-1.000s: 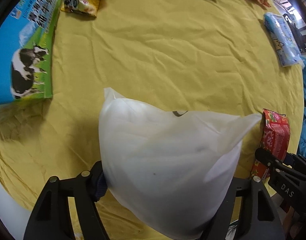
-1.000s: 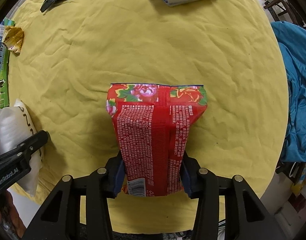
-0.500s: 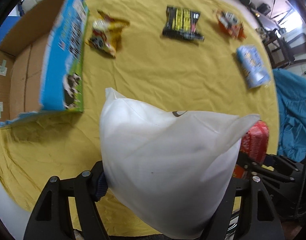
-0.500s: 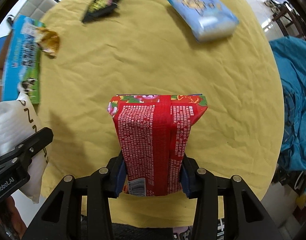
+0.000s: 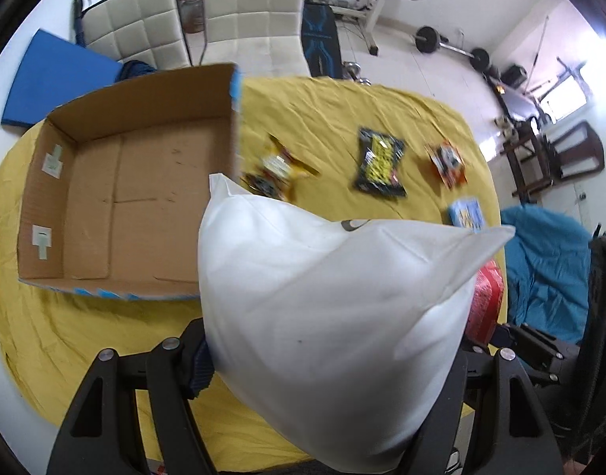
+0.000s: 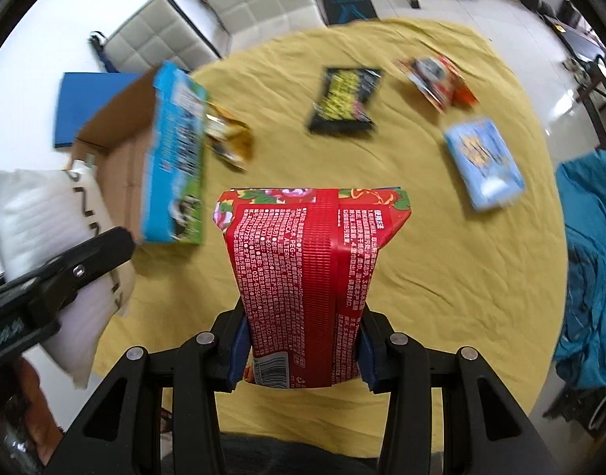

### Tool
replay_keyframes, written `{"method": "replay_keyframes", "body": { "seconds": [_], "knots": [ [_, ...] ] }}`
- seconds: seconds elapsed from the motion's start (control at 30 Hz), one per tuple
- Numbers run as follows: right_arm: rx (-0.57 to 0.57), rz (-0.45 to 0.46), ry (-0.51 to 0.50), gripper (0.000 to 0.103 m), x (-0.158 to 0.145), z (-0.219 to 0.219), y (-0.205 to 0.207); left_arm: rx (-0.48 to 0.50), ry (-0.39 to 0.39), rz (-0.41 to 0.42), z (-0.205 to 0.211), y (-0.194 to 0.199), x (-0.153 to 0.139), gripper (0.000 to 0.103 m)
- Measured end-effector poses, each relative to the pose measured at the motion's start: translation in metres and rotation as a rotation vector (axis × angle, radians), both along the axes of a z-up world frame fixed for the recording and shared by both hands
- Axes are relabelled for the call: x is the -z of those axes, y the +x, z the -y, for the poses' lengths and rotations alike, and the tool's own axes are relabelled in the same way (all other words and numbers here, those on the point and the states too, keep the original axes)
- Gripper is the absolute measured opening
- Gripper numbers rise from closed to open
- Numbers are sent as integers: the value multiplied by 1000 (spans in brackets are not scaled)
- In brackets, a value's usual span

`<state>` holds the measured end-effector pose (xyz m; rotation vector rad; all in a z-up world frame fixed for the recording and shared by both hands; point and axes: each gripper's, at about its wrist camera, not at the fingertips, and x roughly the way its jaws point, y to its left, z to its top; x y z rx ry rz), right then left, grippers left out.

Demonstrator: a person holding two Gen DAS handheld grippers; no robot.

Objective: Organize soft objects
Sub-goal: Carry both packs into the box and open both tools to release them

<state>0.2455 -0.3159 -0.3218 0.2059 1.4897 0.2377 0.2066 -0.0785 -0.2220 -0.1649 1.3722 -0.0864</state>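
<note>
My left gripper (image 5: 330, 360) is shut on a white soft pack (image 5: 334, 316) and holds it high above the yellow-clothed table (image 5: 105, 340). My right gripper (image 6: 303, 346) is shut on a red flowered pack (image 6: 307, 277), also held up in the air. The open cardboard box (image 5: 136, 206) with blue printed sides lies at the left, its inside bare. In the right wrist view the box (image 6: 172, 158) shows at the left, with the white pack (image 6: 49, 245) and left gripper beside it.
On the cloth lie a yellow snack bag (image 5: 275, 170), a black and yellow pack (image 5: 380, 162), an orange pack (image 5: 447, 162) and a light blue pack (image 6: 483, 162). White chairs (image 5: 255, 16) stand behind the table. A blue cloth (image 6: 592, 269) lies at the right.
Both grippers have risen well above the table with their packs. The view has widened, and the box's open inside and the room now show.
</note>
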Motion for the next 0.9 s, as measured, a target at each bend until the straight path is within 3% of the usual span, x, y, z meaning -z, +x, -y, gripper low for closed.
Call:
{"method": "replay_keyframes", "body": {
  "seconds": [0.23, 0.43, 0.6, 0.7, 0.9],
  "knots": [
    [-26, 42, 58, 46, -29, -74, 36, -50, 5, -12, -82, 37, 3, 72],
    [-60, 56, 63, 46, -29, -156, 80, -67, 38, -71, -154, 78, 29, 72],
    [-77, 49, 56, 46, -12, -217, 120, -69, 45, -156, -206, 113, 73, 72],
    [-77, 20, 53, 46, 9, -249, 144, -75, 10, -205, -226, 130, 100, 72],
    [-92, -9, -4, 47, 51, -293, 182, -37, -72, -255, -234, 147, 140, 73]
  ]
}}
